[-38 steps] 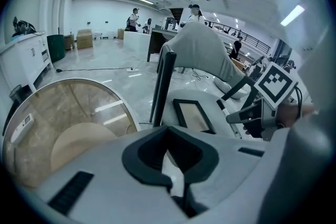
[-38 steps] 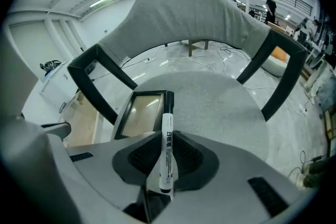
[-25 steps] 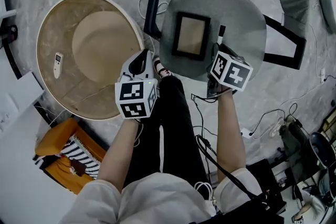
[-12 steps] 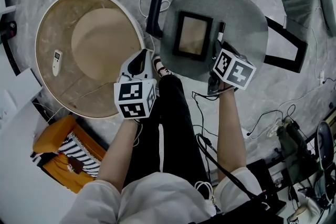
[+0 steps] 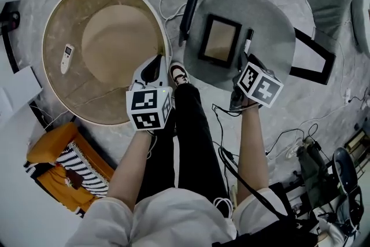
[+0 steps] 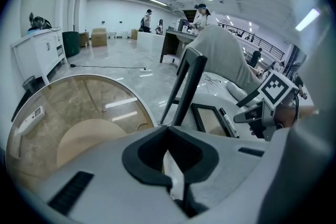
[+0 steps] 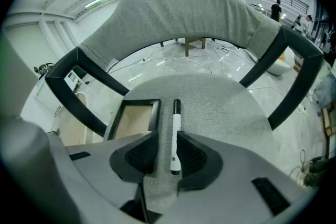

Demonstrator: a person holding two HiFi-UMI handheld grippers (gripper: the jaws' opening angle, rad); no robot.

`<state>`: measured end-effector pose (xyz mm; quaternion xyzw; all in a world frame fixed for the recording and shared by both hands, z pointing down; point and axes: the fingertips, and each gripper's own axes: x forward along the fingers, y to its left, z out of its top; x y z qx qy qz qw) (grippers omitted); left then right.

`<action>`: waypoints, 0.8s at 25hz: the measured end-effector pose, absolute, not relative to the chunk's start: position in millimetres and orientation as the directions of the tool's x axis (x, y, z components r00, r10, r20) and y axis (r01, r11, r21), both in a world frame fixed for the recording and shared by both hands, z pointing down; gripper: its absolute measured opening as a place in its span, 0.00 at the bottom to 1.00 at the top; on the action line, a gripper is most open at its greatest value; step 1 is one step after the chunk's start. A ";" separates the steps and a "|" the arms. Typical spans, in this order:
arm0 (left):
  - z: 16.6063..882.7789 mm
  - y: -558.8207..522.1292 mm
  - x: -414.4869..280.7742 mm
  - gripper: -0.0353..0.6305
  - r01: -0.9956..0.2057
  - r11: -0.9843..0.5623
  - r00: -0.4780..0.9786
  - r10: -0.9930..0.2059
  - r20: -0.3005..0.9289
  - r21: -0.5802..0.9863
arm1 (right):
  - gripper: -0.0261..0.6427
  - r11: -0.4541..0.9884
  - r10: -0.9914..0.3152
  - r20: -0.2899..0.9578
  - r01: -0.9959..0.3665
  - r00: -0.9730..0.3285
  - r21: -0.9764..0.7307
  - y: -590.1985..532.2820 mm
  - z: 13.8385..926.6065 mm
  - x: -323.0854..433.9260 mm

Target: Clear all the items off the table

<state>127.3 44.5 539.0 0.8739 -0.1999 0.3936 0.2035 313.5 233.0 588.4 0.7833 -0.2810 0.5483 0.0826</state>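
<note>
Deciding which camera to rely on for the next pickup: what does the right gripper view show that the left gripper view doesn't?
Only the right gripper view: the right gripper with its jaws, which have just been opening, apart and the marker pen lying between them. Only the left gripper view: the left gripper, jaws together, and the right gripper's tagged cube. Both: the marker pen, the picture frame and the grey chair seat.

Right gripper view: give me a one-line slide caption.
Right gripper, jaws just opened, straddles a marker lying on a grey chair seat beside a picture frame.
</note>
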 end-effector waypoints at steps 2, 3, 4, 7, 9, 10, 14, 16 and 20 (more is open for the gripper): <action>531.0 37.5 116.5 0.06 -0.525 -0.828 0.611 -0.207 0.764 0.196 | 0.22 -0.822 -0.354 0.903 -0.541 0.242 -0.177 228.6 578.3 302.1; 525.8 34.2 110.6 0.06 -0.533 -0.823 0.612 -0.216 0.761 0.196 | 0.22 -0.818 -0.356 0.903 -0.548 0.242 -0.176 226.1 572.5 295.3; 520.0 30.9 104.8 0.06 -0.542 -0.817 0.614 -0.225 0.757 0.196 | 0.22 -0.812 -0.359 0.902 -0.557 0.241 -0.175 222.9 566.5 288.1; 502.4 20.4 84.1 0.06 -0.570 -0.798 0.617 -0.257 0.744 0.197 | 0.22 -0.784 -0.374 0.901 -0.594 0.221 -0.180 208.1 550.9 258.9; 493.1 12.6 64.0 0.06 -0.594 -0.780 0.614 -0.281 0.738 0.197 | 0.22 -0.753 -0.387 0.902 -0.630 0.191 -0.190 193.8 543.8 230.1; 489.4 7.9 52.1 0.06 -0.608 -0.769 0.610 -0.294 0.736 0.196 | 0.22 -0.735 -0.395 0.902 -0.649 0.172 -0.198 184.6 541.2 213.7; 480.4 -16.3 -5.3 0.06 -0.682 -0.706 0.577 -0.360 0.733 0.190 | 0.22 -0.635 -0.435 0.896 -0.735 0.088 -0.236 136.0 532.7 146.2; 478.6 -27.7 -40.2 0.06 -0.723 -0.665 0.554 -0.398 0.731 0.186 | 0.22 -0.570 -0.455 0.889 -0.784 0.049 -0.248 109.2 529.0 112.3; 478.4 -45.8 -114.8 0.06 -0.820 -0.544 0.481 -0.481 0.733 0.180 | 0.17 -0.414 -0.494 0.869 -0.875 -0.014 -0.250 53.8 519.2 53.9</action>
